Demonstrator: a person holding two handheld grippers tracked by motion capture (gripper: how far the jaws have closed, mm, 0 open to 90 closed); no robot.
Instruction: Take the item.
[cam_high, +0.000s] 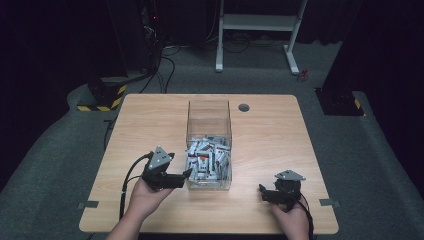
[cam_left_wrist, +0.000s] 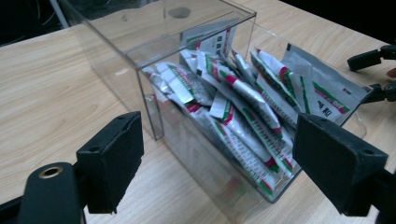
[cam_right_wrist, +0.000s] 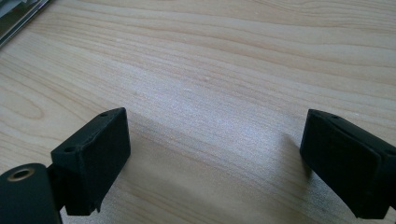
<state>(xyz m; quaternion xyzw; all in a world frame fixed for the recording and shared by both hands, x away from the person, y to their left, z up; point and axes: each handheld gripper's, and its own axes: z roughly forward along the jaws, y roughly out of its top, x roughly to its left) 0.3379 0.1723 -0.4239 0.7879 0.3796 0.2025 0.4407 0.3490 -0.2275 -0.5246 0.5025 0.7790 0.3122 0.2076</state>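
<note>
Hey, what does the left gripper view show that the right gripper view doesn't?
The left gripper view shows the clear box packed with sachets, framed by the open jaws of the left gripper, with the other gripper's black tips beyond the box. The right gripper view shows the open jaws of the right gripper over bare wood, with a sliver of something at the top left corner. Both show the wooden table and jaws that hold nothing.

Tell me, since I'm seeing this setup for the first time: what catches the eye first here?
The clear plastic box at the middle of the wooden table stands out, its near half heaped with white sachets printed in red and green. The left gripper sits right at the box's near left corner with jaws wide open, while the right gripper rests apart over bare wood, also open.
</note>
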